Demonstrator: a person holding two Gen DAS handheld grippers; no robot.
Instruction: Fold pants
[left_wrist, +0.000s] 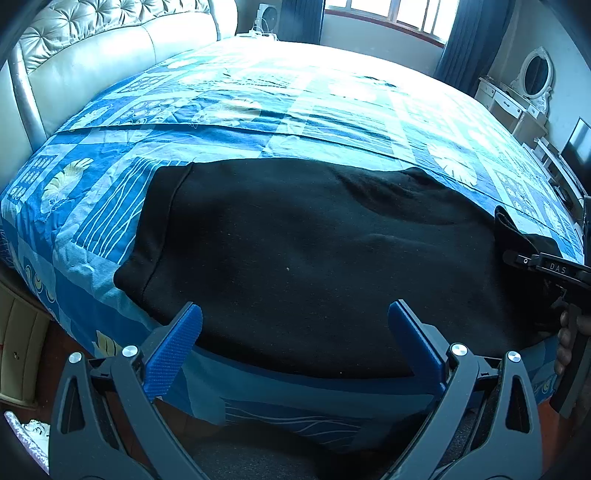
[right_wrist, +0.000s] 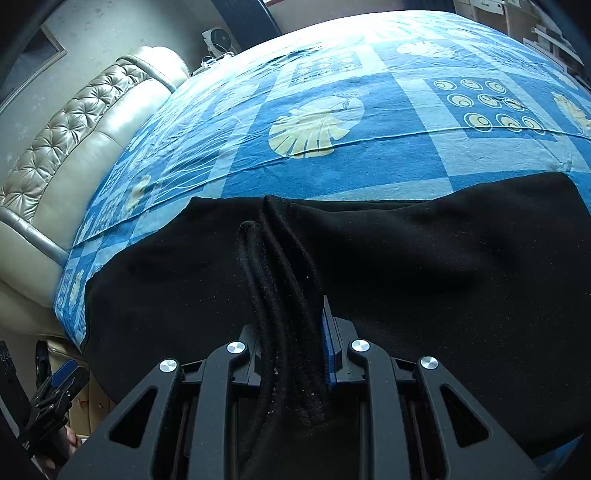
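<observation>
A wide bed in a blue patchwork-print cover (left_wrist: 229, 110) meets a tufted cream leather headboard (left_wrist: 92, 48); bright daylight fills the curtained window (left_wrist: 391, 14).

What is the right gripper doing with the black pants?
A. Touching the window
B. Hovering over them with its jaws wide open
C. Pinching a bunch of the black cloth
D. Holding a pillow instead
C: in the right wrist view, the right gripper has its jaws closed on a gathered ridge of the black pants, while the left gripper sits open over them.
</observation>
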